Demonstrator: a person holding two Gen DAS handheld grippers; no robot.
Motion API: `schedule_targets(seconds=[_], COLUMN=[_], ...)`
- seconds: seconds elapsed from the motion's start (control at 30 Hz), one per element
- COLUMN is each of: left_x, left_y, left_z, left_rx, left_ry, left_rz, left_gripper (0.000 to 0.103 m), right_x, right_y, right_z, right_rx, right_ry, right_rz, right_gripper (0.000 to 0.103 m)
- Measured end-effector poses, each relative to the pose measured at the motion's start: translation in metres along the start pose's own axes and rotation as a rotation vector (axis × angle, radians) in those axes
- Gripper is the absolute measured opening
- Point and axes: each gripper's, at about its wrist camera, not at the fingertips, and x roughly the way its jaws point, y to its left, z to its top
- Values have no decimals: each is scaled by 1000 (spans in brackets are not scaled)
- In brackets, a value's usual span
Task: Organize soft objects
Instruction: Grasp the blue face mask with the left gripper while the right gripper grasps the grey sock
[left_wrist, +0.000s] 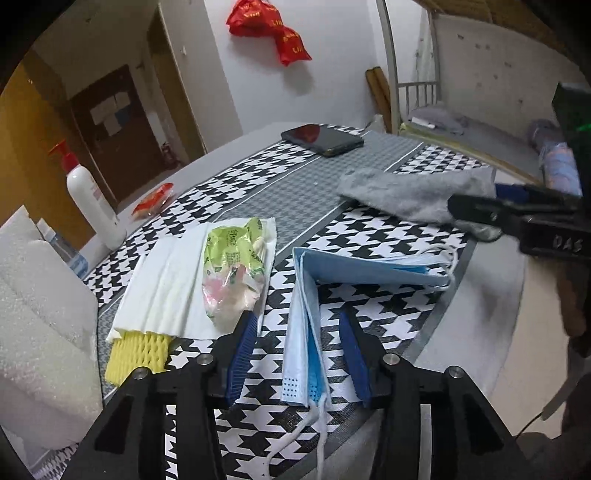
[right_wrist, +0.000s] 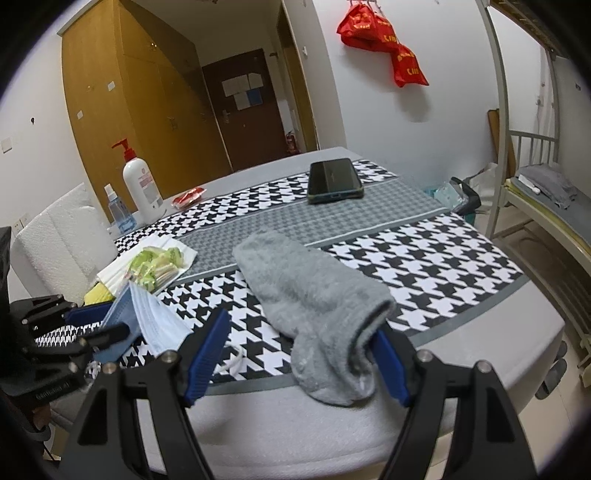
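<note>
A folded blue face mask (left_wrist: 314, 295) lies on the houndstooth cloth (left_wrist: 388, 229), its near end between the open jaws of my left gripper (left_wrist: 299, 354). It also shows in the right wrist view (right_wrist: 147, 314). A grey sock (right_wrist: 314, 295) lies on the cloth near the table's front edge. My right gripper (right_wrist: 299, 358) is open around its near end, the right pad touching it. The sock (left_wrist: 410, 195) and the right gripper (left_wrist: 476, 212) show at the right of the left wrist view. A white tissue stack (left_wrist: 166, 288) carries a green plastic packet (left_wrist: 232, 273).
A yellow foam net (left_wrist: 136, 354) sticks out under the tissues. White foam blocks (left_wrist: 33, 314), a pump bottle (right_wrist: 142, 188), a small blue bottle (right_wrist: 118, 214) and a red packet (right_wrist: 188, 195) stand at the left. A phone (right_wrist: 334, 181) lies far back. A bed frame (right_wrist: 535, 192) stands right.
</note>
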Motion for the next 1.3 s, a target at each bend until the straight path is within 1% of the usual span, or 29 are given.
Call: schedule_targets(seconds=[0.13,0.23,0.3,0.33,0.37,0.4,0.43,0.7,0.9,0.97,1.03,1.07,1.13,1.17,1.2,1.23,1.3], left_x=[-2,1,5,7,9,10,11,13,15,14,15,15,15,15,15,14,11], left_y=[0,-3,-4,-3,-2,0,0,3,5,6,6,5,5,5,6,7,11], left_z=[3,5,5,5,5,5,5,3,2,1,1,0,1,1,1,2,4], left_rx=[-15,-12,-12,-20,-28,-31,-32,-36,-44,-48,-46,-45,-45,-45,-47,-56,-74], left_ry=[-23,-21,-10,-1,3,6,6,12,11,8,7,7,7,8,7,1,-16], left_rz=[-31,-47,-50,-54,-56,-57,-55,-76,-94,-102,-103,-104,-104,-106,-110,-119,-139], left_gripper=[48,47,33,21,17,16,13,9,9,9,9,9,9,9,8,8,8], right_x=[0,0,-2,-3,-2,-2,-1,15,28,28,27,27,26,26,25,25,25], right_y=[-1,-1,-3,-4,-6,-6,-8,3,4,6,9,8,6,6,6,6,7], right_z=[2,4,5,6,7,7,8,5,2,1,0,1,1,1,2,1,1], right_rx=[-7,-12,-14,-14,-13,-11,-9,-57,-69,-86,-107,-106,-98,-96,-90,-85,-83], right_ry=[-3,-8,-20,-25,-24,-22,-17,23,70,71,72,74,77,79,82,84,82], right_rz=[-8,-22,-34,-41,-49,-53,-57,-55,-90,-109,-135,-143,-150,-148,-139,-132,-132], right_gripper=[79,79,79,79,79,79,79,79,78,72,56,51,34,29,21,18,17])
